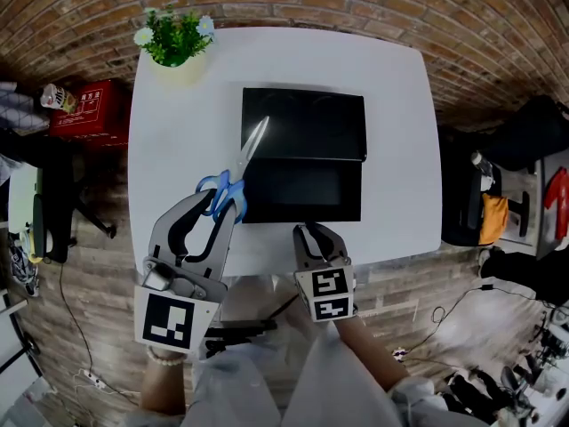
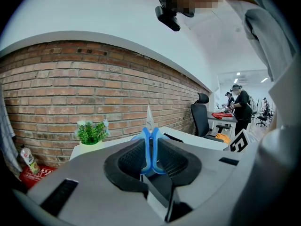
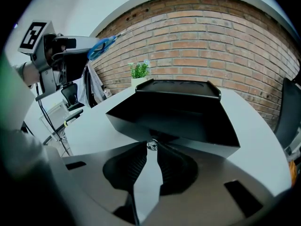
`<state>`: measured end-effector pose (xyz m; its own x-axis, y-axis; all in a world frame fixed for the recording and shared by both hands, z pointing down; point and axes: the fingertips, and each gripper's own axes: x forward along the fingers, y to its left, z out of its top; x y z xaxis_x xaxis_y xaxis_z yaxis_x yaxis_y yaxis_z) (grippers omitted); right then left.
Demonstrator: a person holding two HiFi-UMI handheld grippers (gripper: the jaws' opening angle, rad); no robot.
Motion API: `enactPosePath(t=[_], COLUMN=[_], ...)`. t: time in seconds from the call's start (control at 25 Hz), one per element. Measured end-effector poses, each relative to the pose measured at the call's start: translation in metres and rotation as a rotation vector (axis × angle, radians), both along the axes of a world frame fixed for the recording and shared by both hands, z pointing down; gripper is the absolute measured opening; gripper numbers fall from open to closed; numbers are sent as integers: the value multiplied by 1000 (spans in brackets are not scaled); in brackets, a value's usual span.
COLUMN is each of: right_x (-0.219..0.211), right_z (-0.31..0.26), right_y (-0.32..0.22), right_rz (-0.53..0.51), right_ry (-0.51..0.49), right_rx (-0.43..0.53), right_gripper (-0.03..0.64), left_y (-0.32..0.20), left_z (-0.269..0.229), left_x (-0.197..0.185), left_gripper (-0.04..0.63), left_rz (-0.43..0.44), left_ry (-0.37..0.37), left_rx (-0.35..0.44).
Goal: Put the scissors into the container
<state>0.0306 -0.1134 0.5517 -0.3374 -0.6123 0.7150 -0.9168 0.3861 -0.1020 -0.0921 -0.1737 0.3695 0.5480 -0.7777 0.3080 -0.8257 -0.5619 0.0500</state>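
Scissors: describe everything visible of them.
The scissors have blue, plastic-looking loop handles and silvery metal blades, closed to one point. The left gripper is shut on the handles and holds them in the air, blades pointing away from the person. In the head view the blades cross the left edge of the black container.

Your left gripper and right gripper are grey shells with black ribbed jaw linings, each carrying a cube of black-and-white square markers. Below the white table's near edge, you wear a pale bead bracelet and a light grey sleeve.
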Motion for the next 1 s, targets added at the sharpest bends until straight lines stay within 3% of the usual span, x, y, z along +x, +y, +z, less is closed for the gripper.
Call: enactPosePath(t=[0.64, 1.0], right_x=[-2, 16], right_z=[-2, -49], right_y=[4, 3], right_rz=[-32, 36], right_ry=[2, -27], right_rx=[16, 135], right_gripper=[91, 73], left_y=[3, 8], left_z=[-7, -26], left_x=[-1, 5], left_gripper=[100, 100], left_rz=[1, 37], left_ry=[-2, -8], left_rx=[11, 49])
